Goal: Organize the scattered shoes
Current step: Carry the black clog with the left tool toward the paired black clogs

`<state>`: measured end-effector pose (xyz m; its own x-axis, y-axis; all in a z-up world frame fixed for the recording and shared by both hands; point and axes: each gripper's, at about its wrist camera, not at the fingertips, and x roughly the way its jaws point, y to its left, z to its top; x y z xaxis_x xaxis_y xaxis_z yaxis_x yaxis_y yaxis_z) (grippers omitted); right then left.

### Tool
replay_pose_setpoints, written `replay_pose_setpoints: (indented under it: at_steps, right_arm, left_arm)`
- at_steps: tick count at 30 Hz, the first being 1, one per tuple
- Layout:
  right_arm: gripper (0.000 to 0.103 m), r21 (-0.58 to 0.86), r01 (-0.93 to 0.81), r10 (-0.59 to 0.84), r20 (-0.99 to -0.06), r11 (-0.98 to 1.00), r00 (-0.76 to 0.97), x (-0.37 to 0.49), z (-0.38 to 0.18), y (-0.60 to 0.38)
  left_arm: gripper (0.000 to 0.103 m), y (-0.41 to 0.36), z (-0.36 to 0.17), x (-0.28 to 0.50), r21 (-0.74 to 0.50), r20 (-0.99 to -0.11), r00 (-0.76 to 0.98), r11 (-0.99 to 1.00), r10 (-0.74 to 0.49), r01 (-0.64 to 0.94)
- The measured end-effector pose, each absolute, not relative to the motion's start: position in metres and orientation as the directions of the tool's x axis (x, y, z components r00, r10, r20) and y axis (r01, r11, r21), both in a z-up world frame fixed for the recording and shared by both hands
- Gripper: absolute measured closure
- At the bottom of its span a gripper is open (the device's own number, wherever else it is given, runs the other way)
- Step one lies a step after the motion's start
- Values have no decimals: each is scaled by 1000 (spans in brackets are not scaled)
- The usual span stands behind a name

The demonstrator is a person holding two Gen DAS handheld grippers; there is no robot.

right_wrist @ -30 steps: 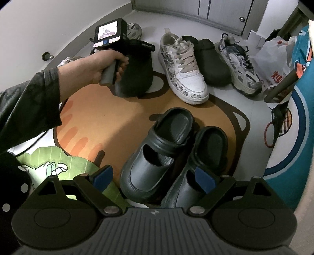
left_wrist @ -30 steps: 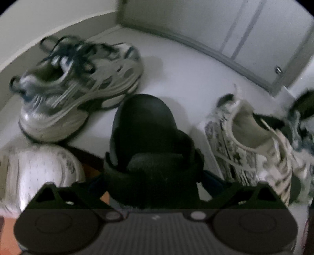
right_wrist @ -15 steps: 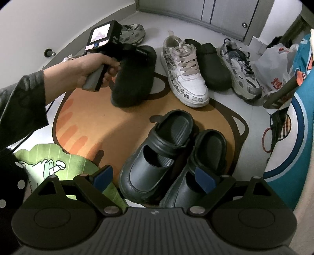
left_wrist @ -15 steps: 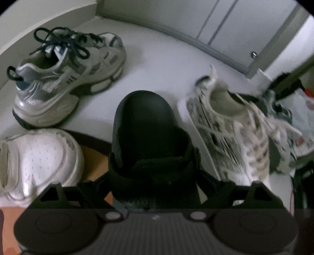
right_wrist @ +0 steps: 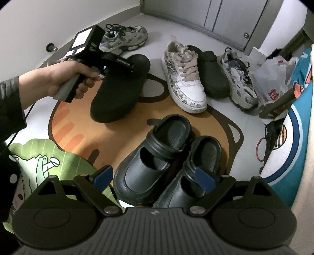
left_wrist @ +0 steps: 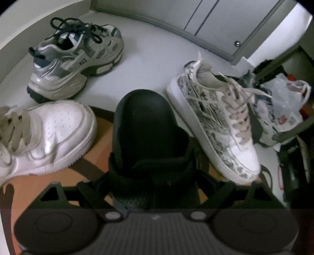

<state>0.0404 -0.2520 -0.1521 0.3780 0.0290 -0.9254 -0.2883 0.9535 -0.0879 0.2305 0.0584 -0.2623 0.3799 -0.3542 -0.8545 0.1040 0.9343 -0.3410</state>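
1. Centre of the left wrist view: black clog (left_wrist: 145, 125) clamped by its heel between the fingers of the left gripper (left_wrist: 152, 176), toe pointing up-frame. In the right wrist view the same clog sits left of centre, heel end over the orange mat (right_wrist: 78, 125), toe end past the mat edge over pale floor; cannot tell if the sole touches down.
2. A hand (right_wrist: 64, 78) holds the left gripper's handle, upper left of the right wrist view, dark sleeve at the frame's left edge.
3. Right gripper (right_wrist: 153, 178), bottom of its own view, jaws spread wide, gripping nothing; blue pads flank a pair of black strap clogs (right_wrist: 166, 166) lying side by side on the mat.
4. Just right of the held clog: white patterned sneaker (left_wrist: 214, 125), toe toward the camera. Beyond it in the right view, another black clog (right_wrist: 212, 76), then a grey running shoe (right_wrist: 237, 82), all in a row.
5. Left of the held clog: white sneaker (left_wrist: 49, 135) on the mat edge. Upper left: grey running shoe with dark laces (left_wrist: 78, 58) on the floor.
6. White plastic bag (right_wrist: 272, 80) at right. Grey cabinet doors (right_wrist: 235, 17) along the top. Green cartoon mat (right_wrist: 49, 162) lower left.
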Motion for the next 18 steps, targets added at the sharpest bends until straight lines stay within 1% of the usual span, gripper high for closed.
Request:
replay_pose_setpoints:
  at_steps: [5, 10, 18]
  right_arm:
    - [9, -103, -298, 20, -924, 949, 382, 38, -153, -249]
    - [9, -118, -307, 10, -922, 944, 386, 36, -154, -246]
    - [9, -132, -311, 0, -920, 941, 392, 41, -156, -253]
  left_arm:
    - [12, 61, -261, 209, -351, -853, 361, 926, -378, 139]
    - [11, 47, -264, 192, -327, -856, 333, 913, -396, 244]
    - [11, 29, -265, 166, -328, -856, 293, 885, -427, 330]
